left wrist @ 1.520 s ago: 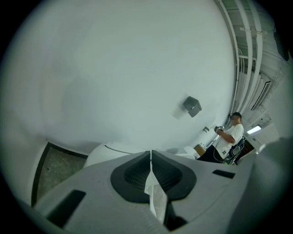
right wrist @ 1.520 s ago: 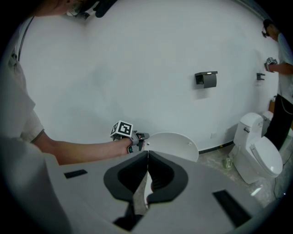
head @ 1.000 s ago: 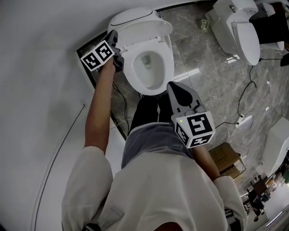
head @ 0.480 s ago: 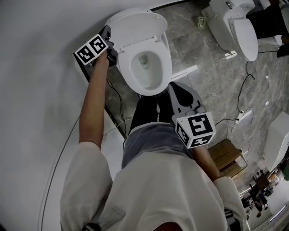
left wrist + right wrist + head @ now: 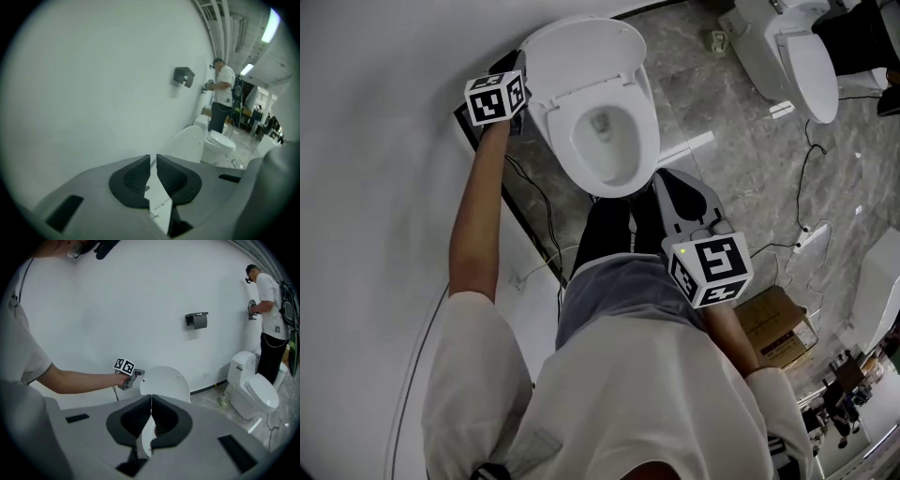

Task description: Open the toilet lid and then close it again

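Two hand-held grippers and one white toilet (image 5: 649,131) fill a steep overhead view of a person standing at the bowl on a grey marbled floor (image 5: 741,159). The toilet lid (image 5: 581,47) stands raised, leaning back toward the white wall (image 5: 384,187), and the seat ring lies down around the open bowl.

On the left side, an outstretched bare arm holds the left gripper (image 5: 517,75) just beside the lid's left edge, its marker cube facing up. From the right gripper view the tip looks as if it meets the lid's rim, but contact cannot be confirmed. The left gripper view shows its dark jaws pressed nearly together, with only a thin slit between them and nothing clamped there. That view looks along the wall toward another toilet and a second person (image 5: 222,93) standing farther off.

Lower in the overhead view, the right gripper (image 5: 661,178) hangs in front of the bowl, well apart from the lid, above the person's dark trousers. Its own view shows the jaws closed tip to tip and empty, with the raised lid in the background behind them.

Beyond the toilet, the right gripper view also shows a dark paper holder (image 5: 197,320) on the wall. A second toilet (image 5: 797,56) stands at the overhead view's upper right, a cardboard box (image 5: 778,328) sits on the floor at the right, and black cables (image 5: 534,197) trail beside the wall.
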{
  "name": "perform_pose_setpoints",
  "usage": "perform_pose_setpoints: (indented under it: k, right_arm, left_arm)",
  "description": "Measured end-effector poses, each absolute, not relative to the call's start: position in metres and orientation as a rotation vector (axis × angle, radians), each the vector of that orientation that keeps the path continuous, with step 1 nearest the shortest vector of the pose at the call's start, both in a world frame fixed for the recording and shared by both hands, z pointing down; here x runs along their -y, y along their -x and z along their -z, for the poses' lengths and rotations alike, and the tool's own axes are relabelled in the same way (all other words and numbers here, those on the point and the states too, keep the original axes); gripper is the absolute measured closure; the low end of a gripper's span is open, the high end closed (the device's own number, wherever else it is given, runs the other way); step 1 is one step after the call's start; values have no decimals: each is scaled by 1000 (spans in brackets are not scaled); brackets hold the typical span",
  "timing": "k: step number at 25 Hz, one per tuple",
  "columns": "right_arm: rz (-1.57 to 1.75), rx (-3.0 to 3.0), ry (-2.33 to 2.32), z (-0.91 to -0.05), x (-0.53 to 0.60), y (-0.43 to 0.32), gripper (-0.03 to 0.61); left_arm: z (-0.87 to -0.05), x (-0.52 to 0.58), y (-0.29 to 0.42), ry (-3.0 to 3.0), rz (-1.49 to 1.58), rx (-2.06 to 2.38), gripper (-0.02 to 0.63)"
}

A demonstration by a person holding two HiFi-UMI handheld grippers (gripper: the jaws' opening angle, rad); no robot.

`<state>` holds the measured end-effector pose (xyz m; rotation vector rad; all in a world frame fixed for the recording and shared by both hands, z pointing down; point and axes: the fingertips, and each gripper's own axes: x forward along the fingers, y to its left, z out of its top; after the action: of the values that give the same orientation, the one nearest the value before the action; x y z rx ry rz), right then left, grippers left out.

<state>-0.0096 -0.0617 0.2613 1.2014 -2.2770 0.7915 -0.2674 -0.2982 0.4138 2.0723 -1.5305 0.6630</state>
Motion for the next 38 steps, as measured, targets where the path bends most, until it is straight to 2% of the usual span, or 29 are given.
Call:
perform_pose_setpoints:
  k: [5, 17, 26, 31, 38]
  right_arm:
    - [-790, 2281, -1204, -260, 63, 10, 568]
    - [-797, 2270, -1238, -258, 60, 6, 568]
    - [-801, 2268, -1247, -259, 55, 3, 568]
    - [-806, 2269, -1247, -259, 50, -1, 568]
    - [-812, 2279, -1232, -258, 43, -8, 568]
  left_arm:
    - [-410, 307, 256, -2247, -977, 1442, 519]
    - [-402, 318, 219, -2516, -1463, 1212, 518]
    - [-406, 321, 204, -2506, -1522, 1173, 535]
    - [-404, 318, 205, -2480, -1498, 1188, 565]
    - [-398, 309, 200, -2435, -1384, 1209, 566]
